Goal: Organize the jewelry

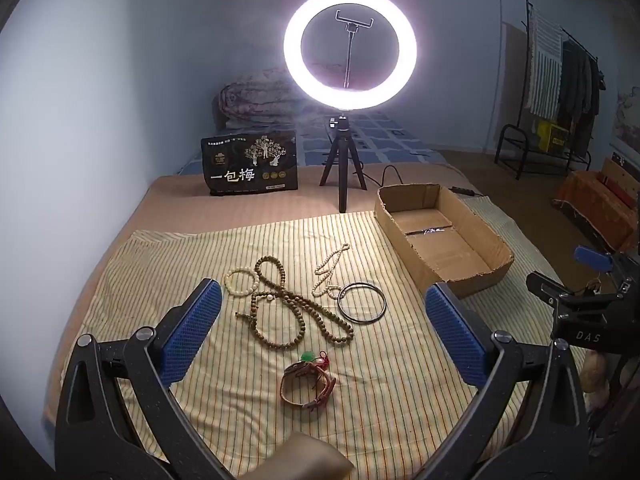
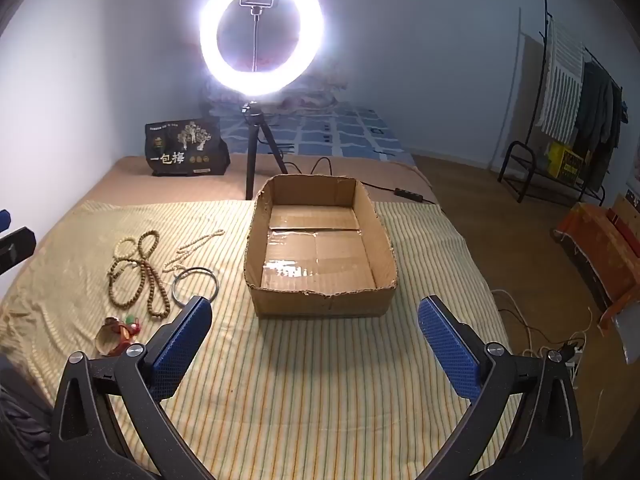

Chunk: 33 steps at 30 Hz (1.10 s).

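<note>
**Jewelry laid out, box empty, both jaws wide**

Jewelry spread loose on the striped cloth (image 1: 168,280) over the bed, left of the box (image 1: 404,240), each piece mostly apart, presumably so one can be picked at a time. Brown bead strand (image 1: 280,304) sprawled in loops at the centre; pale bracelet (image 1: 242,280) touching its left side; pale necklace (image 1: 330,270) stretched toward the far right; metal bangle (image 1: 362,302) flat just beside the strand's right end. Leather strap (image 1: 308,384) with green and red charms nearest the camera, a little apart from the rest.

Box open-topped, nothing visible inside but taped cardboard; set close beside the pieces, likely as the place to gather them, keeping each carry short.

Left gripper (image 1: 324,328) hovering over the jewelry, tilted down, jaws fully open, nothing between them, seemingly ready for a first pick. Right gripper (image 2: 316,344) facing the box, jaws likewise spread and empty, probably waiting there.

Ring light (image 1: 350,48) on a tripod at the cloth's far edge, aimed at the work area. Dark snack bag (image 1: 250,164) propped to its left, clear of the task.
</note>
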Motion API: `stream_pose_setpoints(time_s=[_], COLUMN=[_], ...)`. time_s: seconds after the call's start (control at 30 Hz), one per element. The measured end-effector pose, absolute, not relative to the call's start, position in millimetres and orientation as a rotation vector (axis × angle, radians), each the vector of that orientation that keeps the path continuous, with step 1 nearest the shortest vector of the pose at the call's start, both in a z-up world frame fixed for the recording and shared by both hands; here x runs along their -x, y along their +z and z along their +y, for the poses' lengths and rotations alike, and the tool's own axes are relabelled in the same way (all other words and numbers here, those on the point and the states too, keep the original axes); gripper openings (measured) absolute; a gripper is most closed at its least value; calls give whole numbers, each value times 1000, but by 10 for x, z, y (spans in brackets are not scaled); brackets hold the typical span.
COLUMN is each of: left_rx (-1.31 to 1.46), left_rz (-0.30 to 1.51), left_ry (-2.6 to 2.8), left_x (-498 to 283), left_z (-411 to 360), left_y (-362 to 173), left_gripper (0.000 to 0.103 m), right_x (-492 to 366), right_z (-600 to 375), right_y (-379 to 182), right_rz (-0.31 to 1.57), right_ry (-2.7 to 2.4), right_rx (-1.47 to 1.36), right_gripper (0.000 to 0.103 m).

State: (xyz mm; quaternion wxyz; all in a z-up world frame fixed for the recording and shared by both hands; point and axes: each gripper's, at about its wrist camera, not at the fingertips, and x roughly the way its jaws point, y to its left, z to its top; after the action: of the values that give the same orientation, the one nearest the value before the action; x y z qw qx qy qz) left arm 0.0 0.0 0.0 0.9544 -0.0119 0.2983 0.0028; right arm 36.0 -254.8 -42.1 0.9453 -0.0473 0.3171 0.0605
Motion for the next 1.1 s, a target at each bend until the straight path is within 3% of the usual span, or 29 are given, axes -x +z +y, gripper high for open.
stream_pose_setpoints(time_s=[1.1], left_rx=[24], left_rz=[604], left_ry=[9], left_x=[7], left_z=[70], left_y=[-20], left_gripper=[103], right_x=[-335], right_z=[-2531], right_y=[-427], right_rz=[638], right_ry=[129], right_rx=[96], right_gripper=[103])
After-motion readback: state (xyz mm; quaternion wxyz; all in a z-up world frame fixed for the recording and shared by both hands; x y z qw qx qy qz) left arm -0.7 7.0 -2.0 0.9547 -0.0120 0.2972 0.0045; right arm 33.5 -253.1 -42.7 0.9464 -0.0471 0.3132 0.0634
